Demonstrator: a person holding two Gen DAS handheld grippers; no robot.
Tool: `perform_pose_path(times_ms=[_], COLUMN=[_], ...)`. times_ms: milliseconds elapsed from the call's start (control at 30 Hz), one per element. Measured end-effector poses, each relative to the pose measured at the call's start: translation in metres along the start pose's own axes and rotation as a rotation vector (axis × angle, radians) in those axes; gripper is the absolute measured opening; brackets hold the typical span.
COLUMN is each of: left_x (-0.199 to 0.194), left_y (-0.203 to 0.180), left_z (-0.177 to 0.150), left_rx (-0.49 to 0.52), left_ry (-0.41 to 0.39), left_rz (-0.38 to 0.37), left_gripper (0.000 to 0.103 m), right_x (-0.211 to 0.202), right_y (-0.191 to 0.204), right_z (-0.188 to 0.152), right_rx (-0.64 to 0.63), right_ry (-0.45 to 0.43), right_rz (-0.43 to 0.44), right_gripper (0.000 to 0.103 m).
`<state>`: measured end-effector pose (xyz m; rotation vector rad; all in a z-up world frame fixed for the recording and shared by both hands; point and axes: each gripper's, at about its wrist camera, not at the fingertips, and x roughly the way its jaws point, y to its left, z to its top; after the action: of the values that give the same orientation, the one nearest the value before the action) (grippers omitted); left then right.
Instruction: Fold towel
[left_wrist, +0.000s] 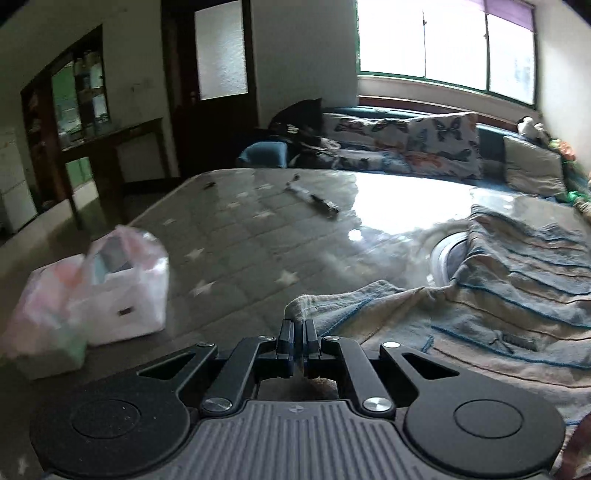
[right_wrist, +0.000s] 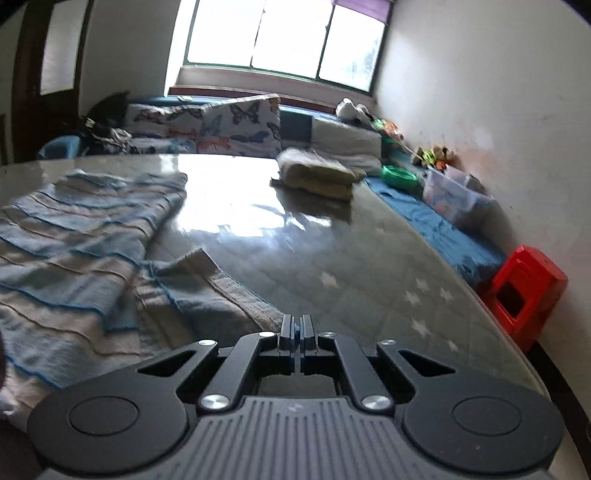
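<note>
A blue and beige striped towel (left_wrist: 498, 295) lies rumpled on a glossy star-patterned table (left_wrist: 258, 229). In the left wrist view my left gripper (left_wrist: 299, 325) is shut on the towel's near left corner, which curls up just past the fingertips. In the right wrist view the same towel (right_wrist: 74, 251) spreads to the left. My right gripper (right_wrist: 296, 321) is shut on its near right corner, and a strip of blue hem shows between the fingertips. The towel edge runs from the jaws back to a loose flap (right_wrist: 199, 266).
A white plastic bag (left_wrist: 122, 280) sits at the table's left edge. A dark slim tool (left_wrist: 314, 197) lies mid-table. A stack of folded towels (right_wrist: 317, 173) rests at the far right. A red stool (right_wrist: 524, 291), clear bin (right_wrist: 454, 192) and cushioned bench (left_wrist: 443, 147) flank the table.
</note>
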<state>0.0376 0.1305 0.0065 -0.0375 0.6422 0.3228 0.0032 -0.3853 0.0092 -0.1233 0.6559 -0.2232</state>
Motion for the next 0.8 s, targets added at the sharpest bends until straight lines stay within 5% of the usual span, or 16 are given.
perform_pose_path(times_ms=[333, 467, 600, 800], left_x=[0.000, 0.001, -0.008, -0.010], left_y=[0.009, 0.010, 0.007, -0.013], left_z=[-0.011, -0.011, -0.005, 0.005], left_rx=[0.021, 0.030, 0.029, 0.057], left_ry=[0.072, 0.085, 0.053, 0.030], left_rz=[0.026, 0.038, 0.028, -0.049], left_gripper=[0.005, 0.011, 0.013, 0.017], right_x=[0.004, 0.000, -0.001, 0.025], right_y=[-0.024, -0.026, -0.015, 0.030], right_z=[-0.014, -0.007, 0.009, 0.025], right_rx=[0.067, 0.069, 0.061, -0.005], right_ry=[0.096, 0.064, 0.013, 0.017], right_rz=[0.004, 0.014, 0.082, 0.234], right_gripper=[0.003, 0.010, 0.027, 0.028])
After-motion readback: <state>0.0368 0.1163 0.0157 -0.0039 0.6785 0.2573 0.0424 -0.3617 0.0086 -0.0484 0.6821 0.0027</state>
